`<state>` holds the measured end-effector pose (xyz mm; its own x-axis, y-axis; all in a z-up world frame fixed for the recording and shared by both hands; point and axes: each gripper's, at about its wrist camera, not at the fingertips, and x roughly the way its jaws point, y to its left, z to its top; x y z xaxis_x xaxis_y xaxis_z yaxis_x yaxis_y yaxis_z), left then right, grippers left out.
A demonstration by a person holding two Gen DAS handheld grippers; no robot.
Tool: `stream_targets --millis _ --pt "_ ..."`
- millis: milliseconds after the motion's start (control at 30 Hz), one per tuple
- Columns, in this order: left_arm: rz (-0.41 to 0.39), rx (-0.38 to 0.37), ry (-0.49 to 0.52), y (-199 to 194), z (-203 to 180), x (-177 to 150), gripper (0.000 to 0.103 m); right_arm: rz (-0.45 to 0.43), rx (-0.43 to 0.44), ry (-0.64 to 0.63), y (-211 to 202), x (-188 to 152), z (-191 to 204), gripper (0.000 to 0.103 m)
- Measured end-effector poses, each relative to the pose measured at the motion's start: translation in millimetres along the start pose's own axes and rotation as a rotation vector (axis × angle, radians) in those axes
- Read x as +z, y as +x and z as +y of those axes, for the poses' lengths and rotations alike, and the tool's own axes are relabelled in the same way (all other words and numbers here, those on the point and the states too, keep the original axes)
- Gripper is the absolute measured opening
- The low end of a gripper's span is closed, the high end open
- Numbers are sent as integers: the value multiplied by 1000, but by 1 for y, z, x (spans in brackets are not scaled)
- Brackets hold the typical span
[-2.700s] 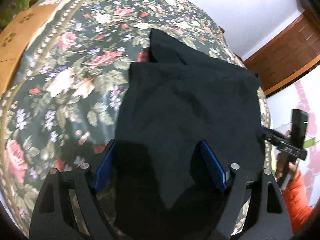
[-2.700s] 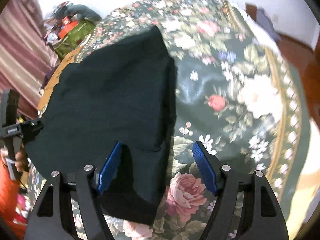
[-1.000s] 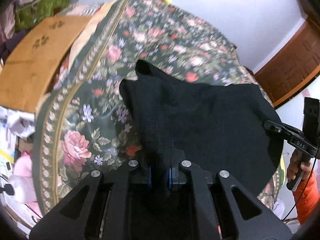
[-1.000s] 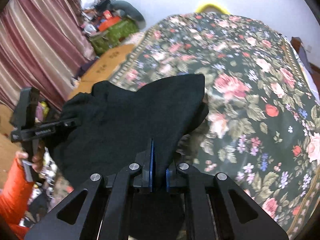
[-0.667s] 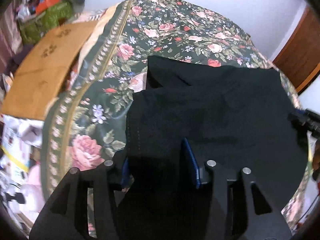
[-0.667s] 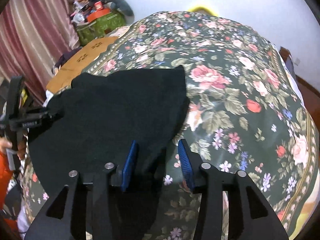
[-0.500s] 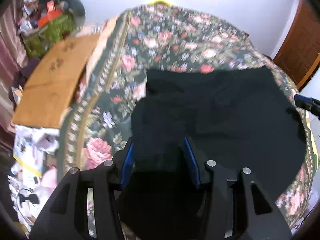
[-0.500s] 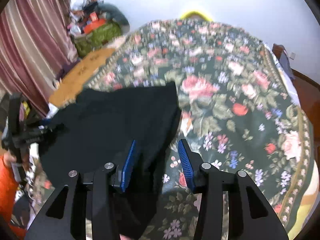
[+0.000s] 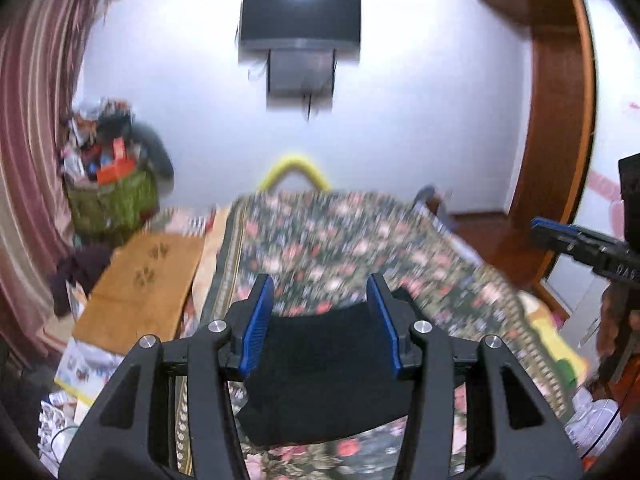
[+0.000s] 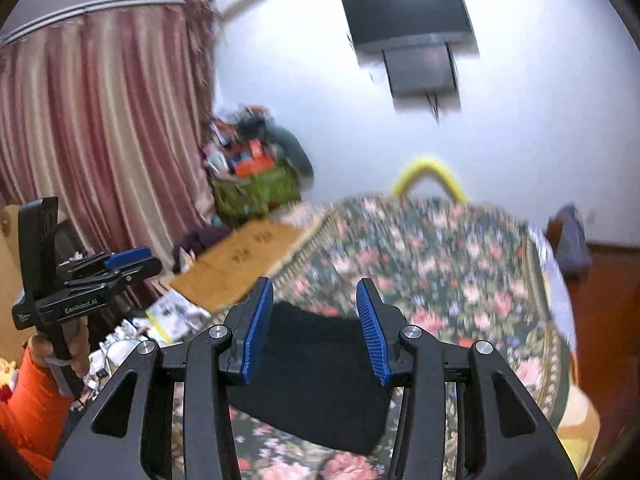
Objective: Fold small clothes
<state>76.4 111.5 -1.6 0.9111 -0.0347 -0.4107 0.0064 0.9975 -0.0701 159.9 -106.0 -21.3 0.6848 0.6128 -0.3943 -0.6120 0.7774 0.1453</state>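
Observation:
A black garment point(image 9: 324, 368) lies folded on the floral bedspread point(image 9: 340, 240), low in the left wrist view. My left gripper point(image 9: 319, 280) hangs above it, open, with nothing between its blue pads. In the right wrist view the same black garment point(image 10: 316, 364) lies below my right gripper point(image 10: 314, 284), which is also open and empty. Each gripper shows in the other's view: the right gripper point(image 9: 560, 236) at the right edge, the left gripper point(image 10: 132, 262) at the left, held by a hand in an orange sleeve point(image 10: 32, 392). Both views are motion-blurred.
A flat cardboard box point(image 9: 148, 280) lies left of the bed, with a green bag point(image 9: 112, 196) of clutter behind it and striped curtains point(image 10: 100, 120). A television point(image 9: 300, 16) hangs on the far wall. A wooden door frame point(image 9: 560, 120) stands at the right.
Both grippers were shut on the black garment, then opened and let it go on the bed. Both have since risen and tilted up, so the far wall now shows.

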Motion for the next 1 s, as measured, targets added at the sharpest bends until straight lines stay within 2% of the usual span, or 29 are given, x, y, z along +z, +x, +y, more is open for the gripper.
stream_targets --millis 167,267,333,367,400,433,467,500,600,733,1000 --pt "-162 -4 -4 -64 -22 3 50 -128 7 -67 -55 5 44 40" --pt "-235 17 8 -93 -35 -1 55 -175 -6 -106 -77 2 66 40" --pt "-255 25 13 -105 -42 -5 64 -199 -21 -131 -89 -3 80 42" --pt "-264 24 10 -111 -44 -7 68 -207 -27 -133 -92 -6 84 49" --pt "-270 23 6 -115 -45 -10 76 -217 -34 -129 -96 -10 88 62" --pt "-275 25 2 -118 -46 -13 84 -228 -42 -121 -99 -13 91 69" --pt "-283 32 -2 -121 -46 -16 88 -239 -51 -114 -101 -17 93 81" --pt "-292 44 -5 -124 -47 -19 93 -252 -64 -109 -103 -21 96 89" --pt "-296 61 -16 -128 -48 -24 100 -264 -107 -110 -105 -29 102 103" --pt "-284 50 -37 -132 -49 -30 102 -259 -139 -113 -104 -31 104 103" --pt "-286 50 -56 -137 -49 -35 102 -254 -142 -94 -107 -34 99 103"
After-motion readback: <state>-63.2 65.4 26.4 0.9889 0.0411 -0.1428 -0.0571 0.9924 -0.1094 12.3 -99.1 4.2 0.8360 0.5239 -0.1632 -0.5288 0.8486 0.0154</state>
